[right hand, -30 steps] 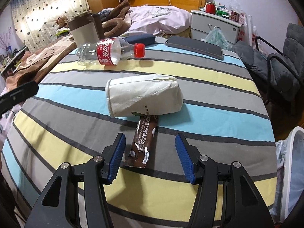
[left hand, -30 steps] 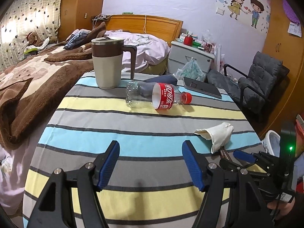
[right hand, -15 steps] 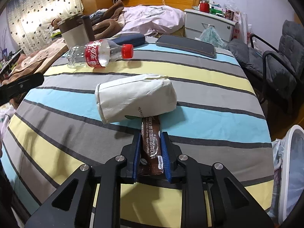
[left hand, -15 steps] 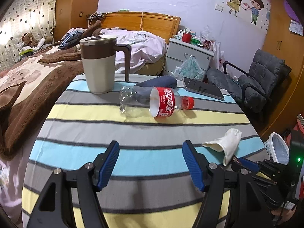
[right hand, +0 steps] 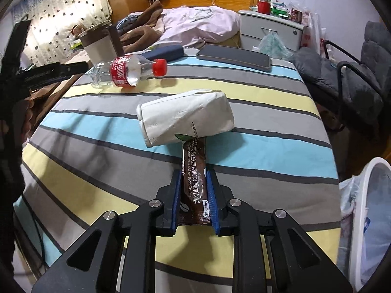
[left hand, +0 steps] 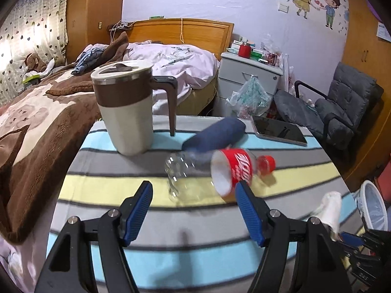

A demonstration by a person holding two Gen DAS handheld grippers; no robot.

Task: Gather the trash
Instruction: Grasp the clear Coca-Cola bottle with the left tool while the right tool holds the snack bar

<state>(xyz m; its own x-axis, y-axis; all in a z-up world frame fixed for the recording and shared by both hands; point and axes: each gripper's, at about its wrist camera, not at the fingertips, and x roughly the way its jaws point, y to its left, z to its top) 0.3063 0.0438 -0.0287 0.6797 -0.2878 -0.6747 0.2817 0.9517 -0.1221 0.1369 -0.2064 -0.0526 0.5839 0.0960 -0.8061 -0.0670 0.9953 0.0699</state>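
Observation:
An empty clear bottle [left hand: 210, 173] with a red label and cap lies on its side on the striped table [left hand: 171, 254]. My left gripper [left hand: 195, 210] is open, its blue fingers just short of the bottle on either side. The bottle also shows in the right wrist view [right hand: 124, 72]. My right gripper [right hand: 194, 195] is shut on a brown coffee sachet [right hand: 194, 171], whose far end lies under a crumpled white paper cup [right hand: 183, 119] on its side. The cup shows at the right of the left wrist view [left hand: 330, 207].
A tall beige and brown mug [left hand: 127, 107], a dark blue case [left hand: 215, 134] and a tablet [left hand: 278, 129] sit at the table's far side. A white bin with a liner [right hand: 366, 219] stands at the right beside the table. A bed and an armchair [left hand: 342, 102] lie beyond.
My left gripper has moved forward to the bottle, staying open. My right gripper has closed on the coffee sachet and lifted slightly.

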